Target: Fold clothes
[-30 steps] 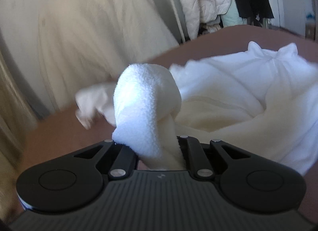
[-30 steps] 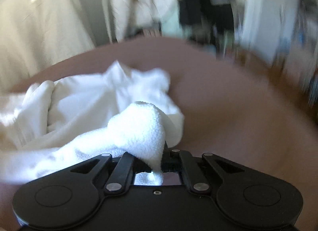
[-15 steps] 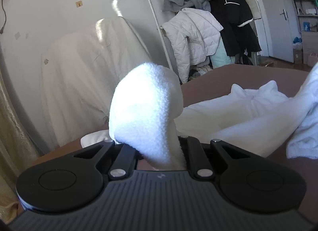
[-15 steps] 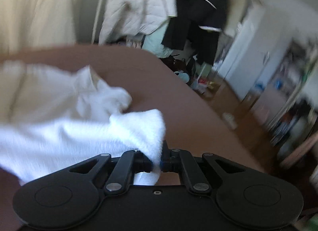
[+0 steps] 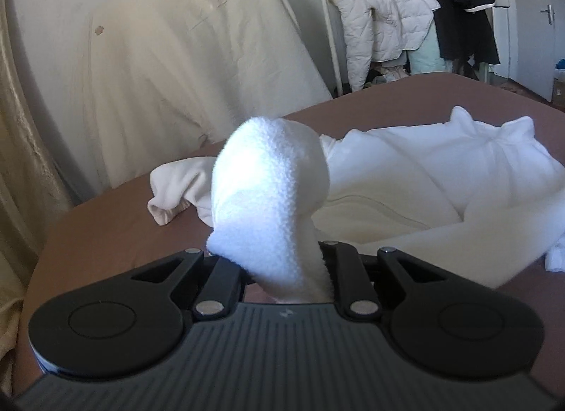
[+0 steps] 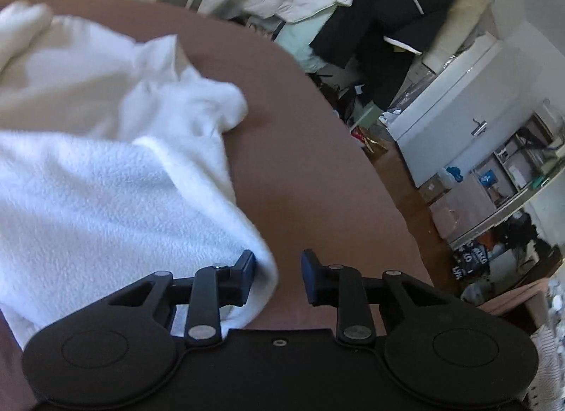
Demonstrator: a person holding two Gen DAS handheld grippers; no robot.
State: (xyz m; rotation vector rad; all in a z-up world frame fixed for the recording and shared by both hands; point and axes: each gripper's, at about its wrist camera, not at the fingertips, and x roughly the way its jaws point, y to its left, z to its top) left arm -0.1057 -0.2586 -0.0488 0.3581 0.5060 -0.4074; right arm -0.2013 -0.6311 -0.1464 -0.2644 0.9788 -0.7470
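A white fleece garment [image 5: 423, 177] lies spread on the brown bed [image 5: 106, 234]. My left gripper [image 5: 282, 269] is shut on a bunched fold of the garment, which bulges up over the hidden fingertips. One cuffed sleeve [image 5: 169, 195] lies to the far left. In the right wrist view the garment [image 6: 106, 181] lies flat on the bed [image 6: 300, 163], its corner resting against the left finger. My right gripper [image 6: 277, 269] is open and holds nothing.
A cream-covered shape [image 5: 194, 68] leans on the wall behind the bed. A rack with a white quilted jacket [image 5: 381, 18] and dark clothes [image 6: 395, 22] stands beyond the bed's far edge. Cluttered floor, white cabinet [image 6: 455, 110] and shelves lie right of the bed.
My right gripper has opened and let go of the garment's corner, which now lies on the bed. My left gripper has come down lower, still shut on its fold.
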